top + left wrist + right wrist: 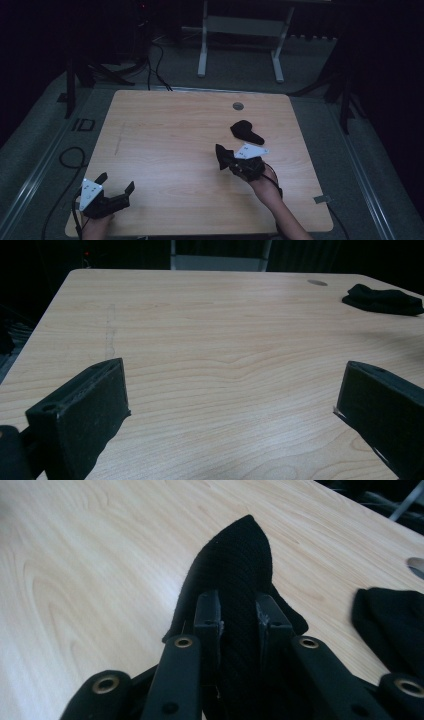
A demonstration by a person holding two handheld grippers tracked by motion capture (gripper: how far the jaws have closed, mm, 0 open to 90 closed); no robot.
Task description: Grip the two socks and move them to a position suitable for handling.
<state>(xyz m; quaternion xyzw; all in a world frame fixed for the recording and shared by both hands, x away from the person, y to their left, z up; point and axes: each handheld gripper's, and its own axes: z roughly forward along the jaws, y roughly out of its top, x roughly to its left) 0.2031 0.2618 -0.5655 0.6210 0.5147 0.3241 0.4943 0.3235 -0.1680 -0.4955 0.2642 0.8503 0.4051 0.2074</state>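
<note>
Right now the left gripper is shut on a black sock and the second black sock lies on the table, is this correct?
Not quite: the right gripper is shut on the black sock, as the right gripper view shows. The left gripper is open. The second black sock does lie on the table.

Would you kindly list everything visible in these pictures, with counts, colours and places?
Sock in the claw: one, black, clamped between the right claw's jaws, above the table's right half.
Sock on the table: one, black, lying crumpled on the right half, beyond the held one.
Table: one, light wood, centre of the high view.
Grommet: one, grey, round, near the table's far edge.
Frame legs: two, white, on the floor beyond the table.
Cables: several, black, on the grey floor at left and behind.
Left claw: one, black, open, near the front left corner.
Right claw: one, black, shut on a sock.
</note>
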